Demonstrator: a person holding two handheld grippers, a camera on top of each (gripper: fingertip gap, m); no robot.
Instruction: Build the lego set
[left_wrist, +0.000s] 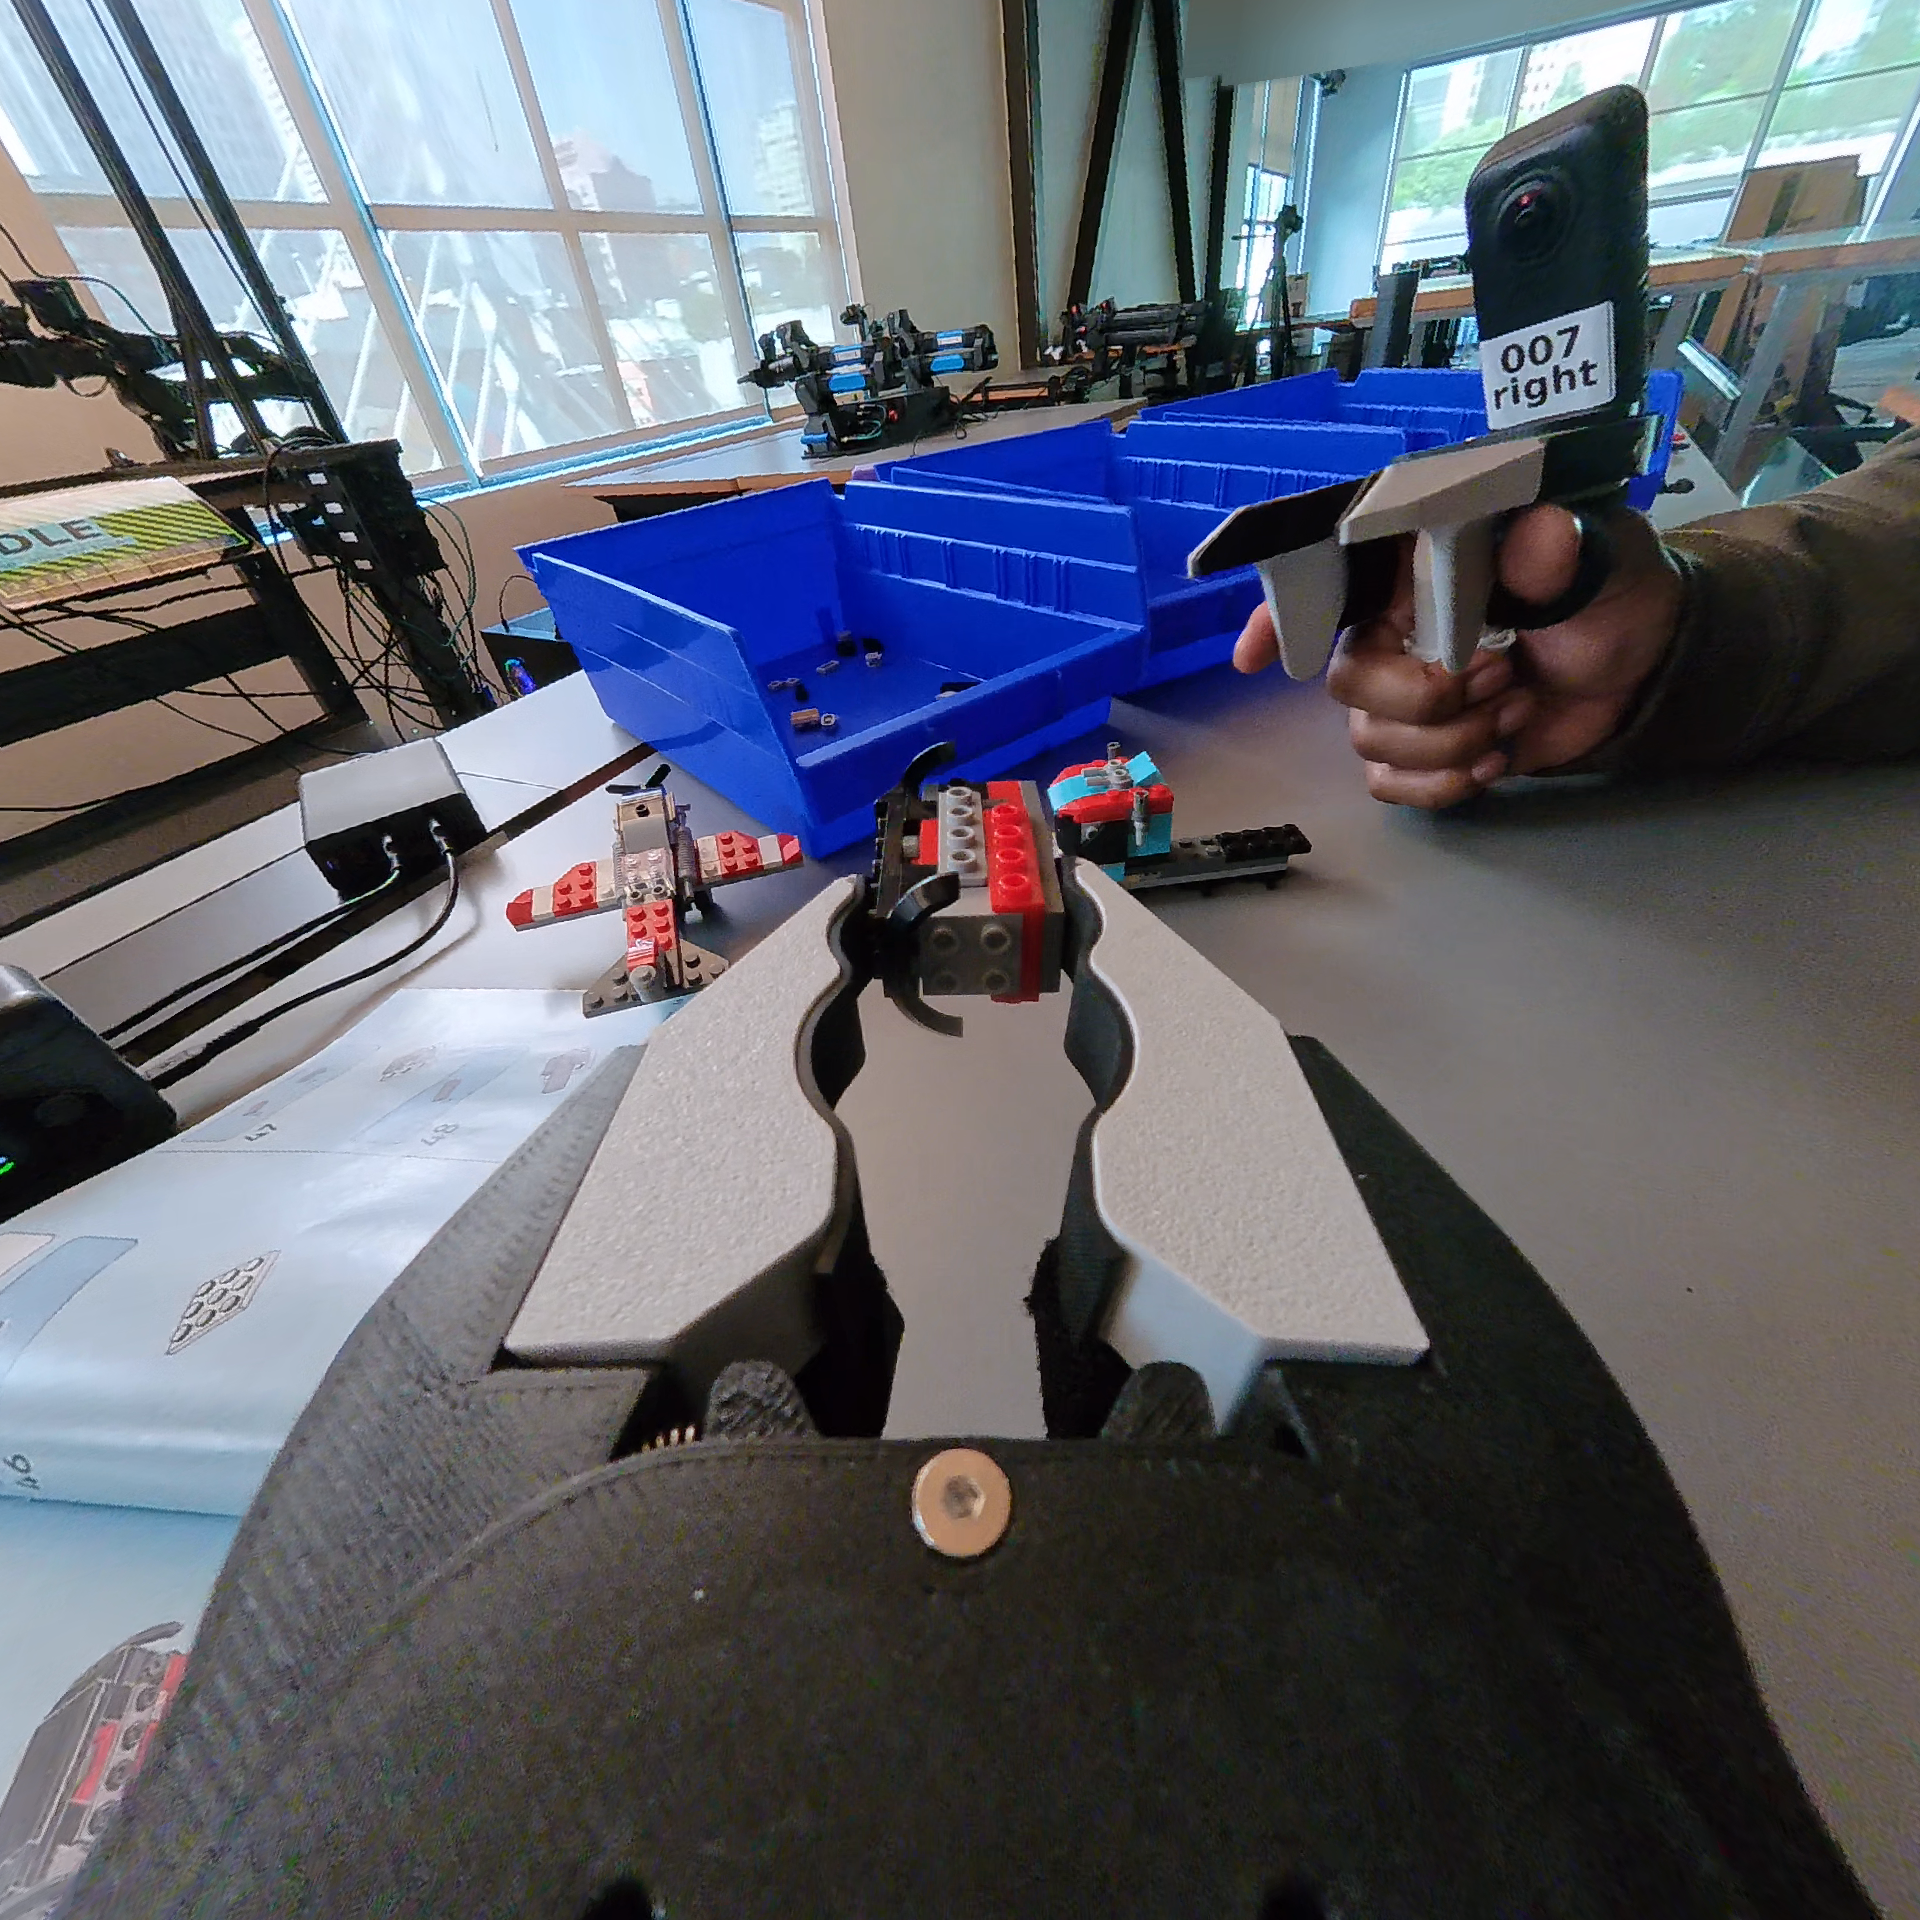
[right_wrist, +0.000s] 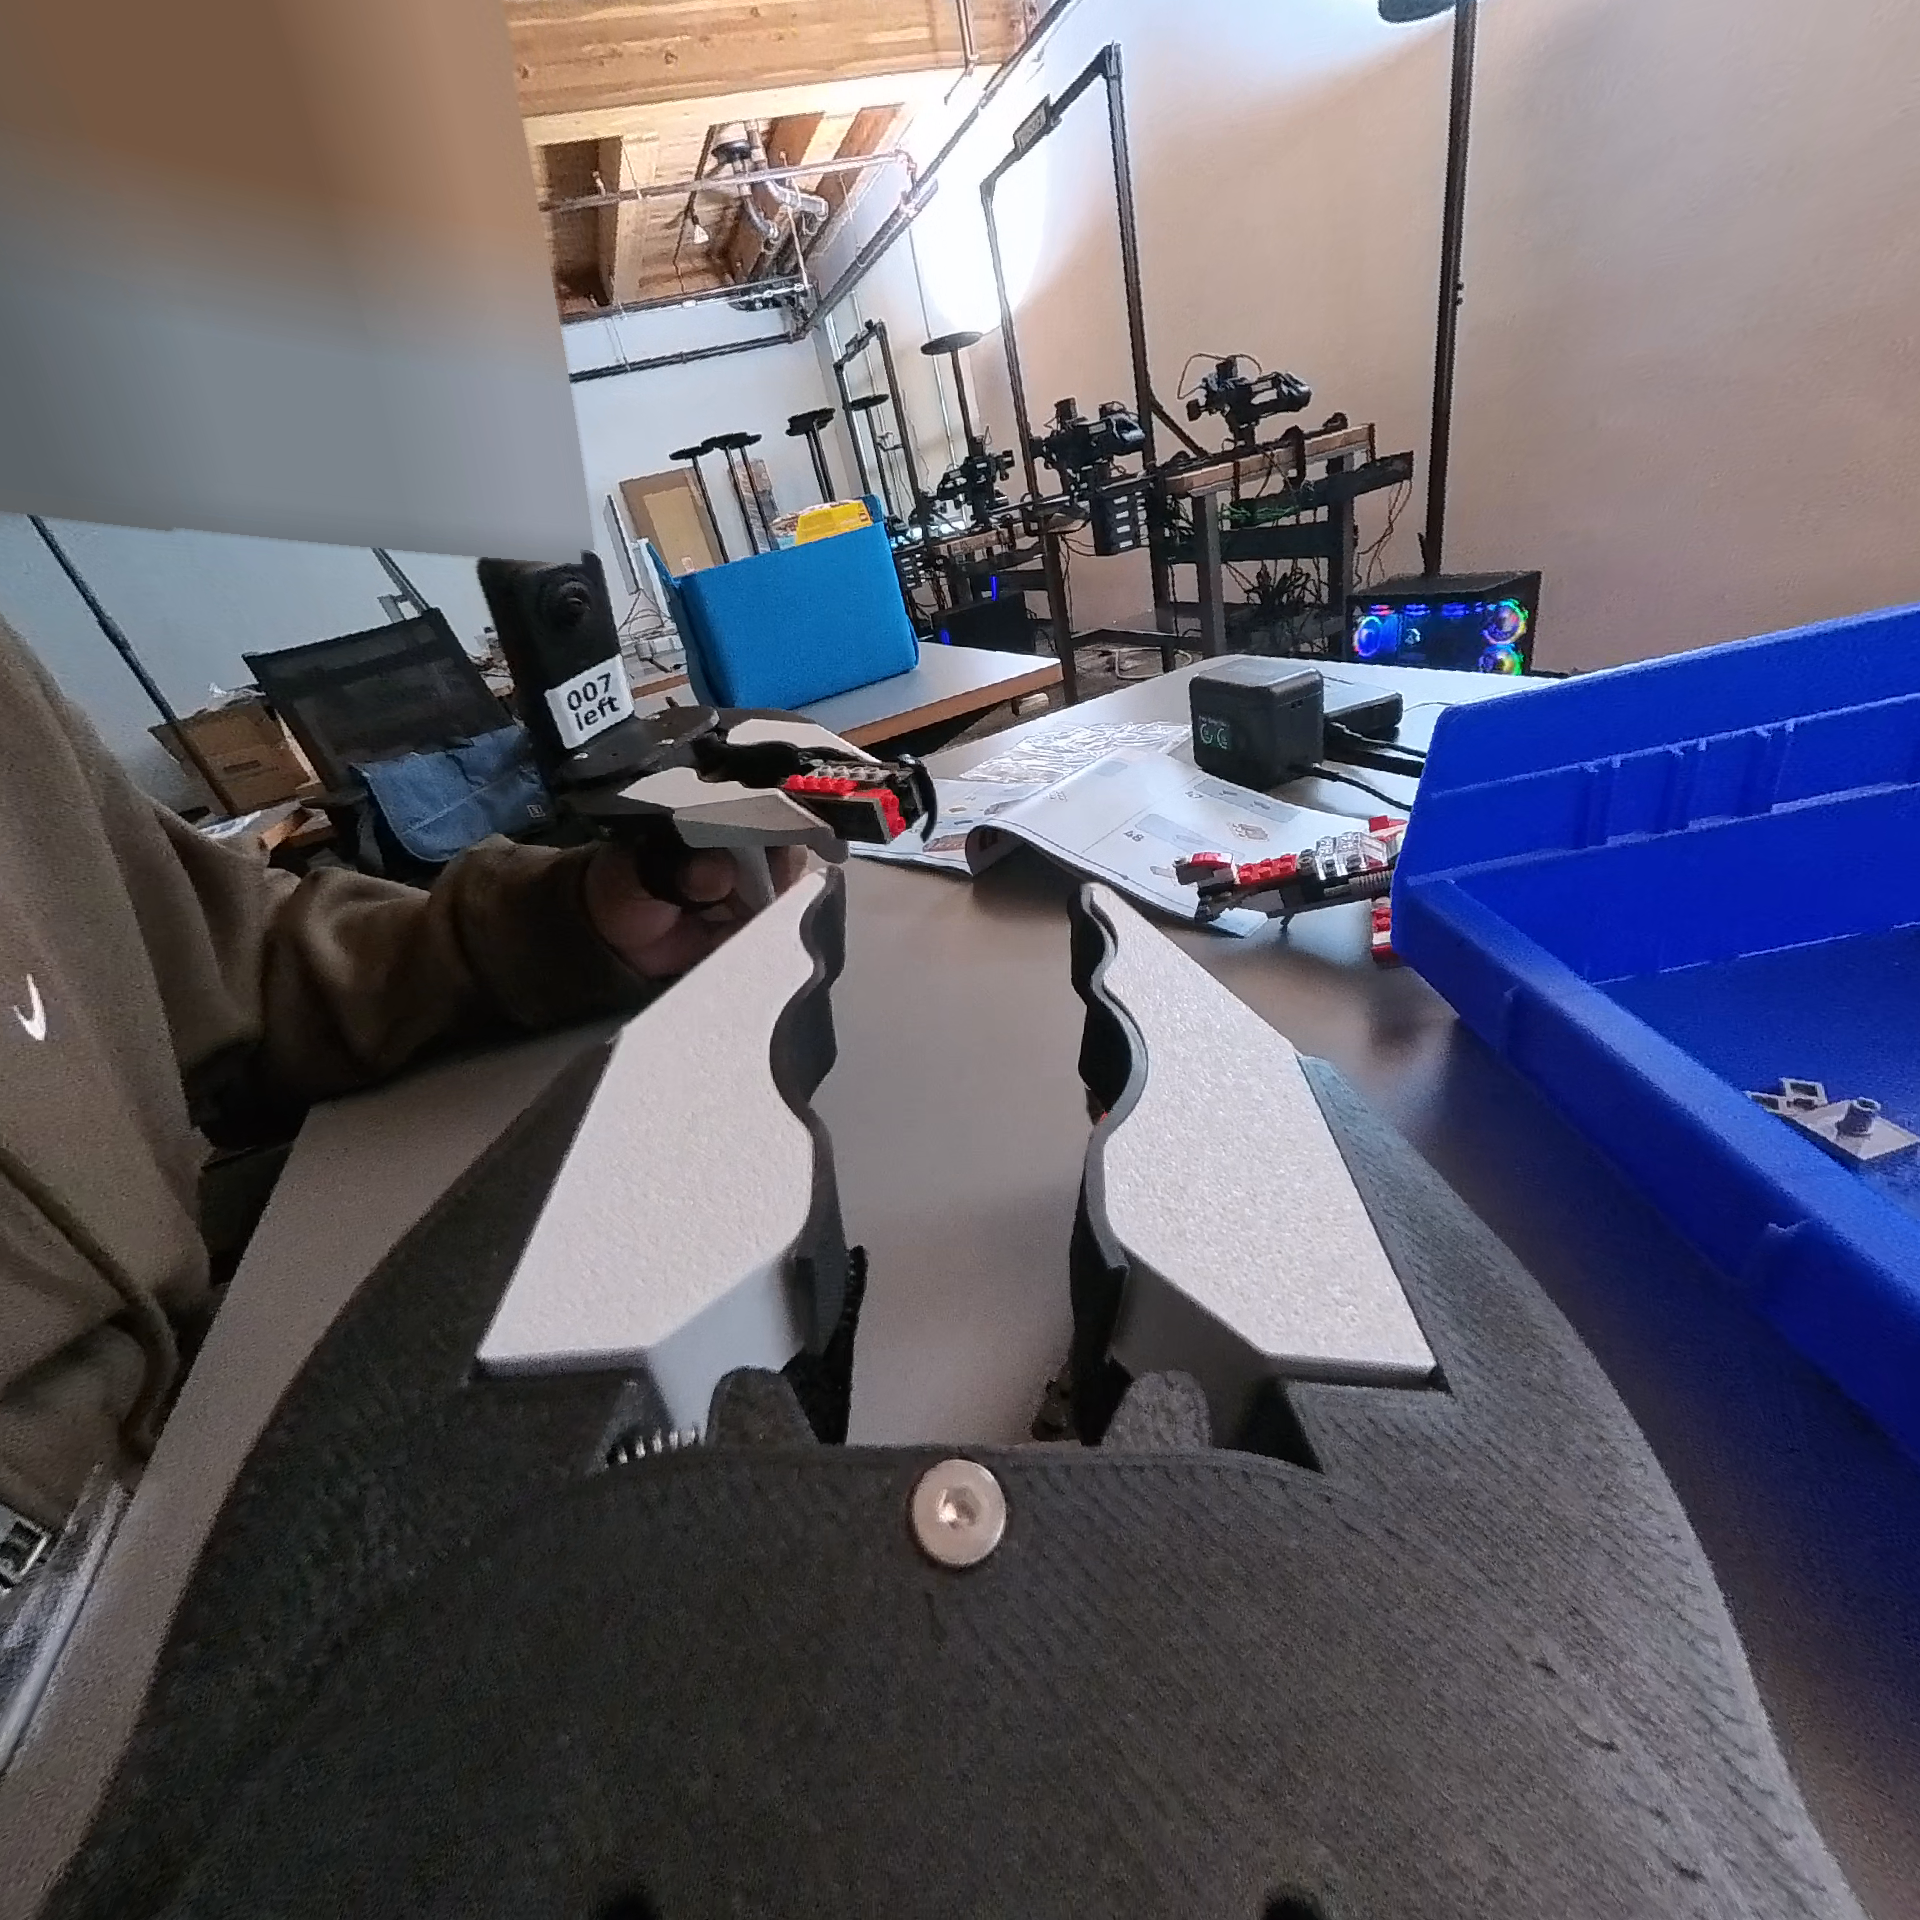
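On the grey table (left_wrist: 1558, 987), biggest thing is the row of blue bins (left_wrist: 935, 623), nearest one w/ a few small loose parts on its floor. In front & left of it lies an open instruction booklet (left_wrist: 312, 1195), then two black boxes w/ cables (left_wrist: 384, 810) at the far left edge.

Next down in size: a red-white-grey brick plane (left_wrist: 644, 883) resting partly on the booklet, and a teal-red brick block on a black plate (left_wrist: 1143, 821) just beside the bin's front.

Left gripper (left_wrist: 961, 925) is held off the table, pinching a red-grey-black brick block w/ curved black pieces (left_wrist: 977, 894); both fingers press its sides. Right wrist view confirms: block sticks out past the fingertips, clear of the tabletop.

Right gripper (right_wrist: 956, 914) is spread, nothing between its fingers, held above bare table, well apart from the left one & near the bin's corner.

Step in hand, as a judgement: one-gripper hold of the block, other gripper free.

Room: open table to the right of the teal block & between the two grippers. Tight spots: bin wall ahead of the held block, plane to its left, teal block close on the right.
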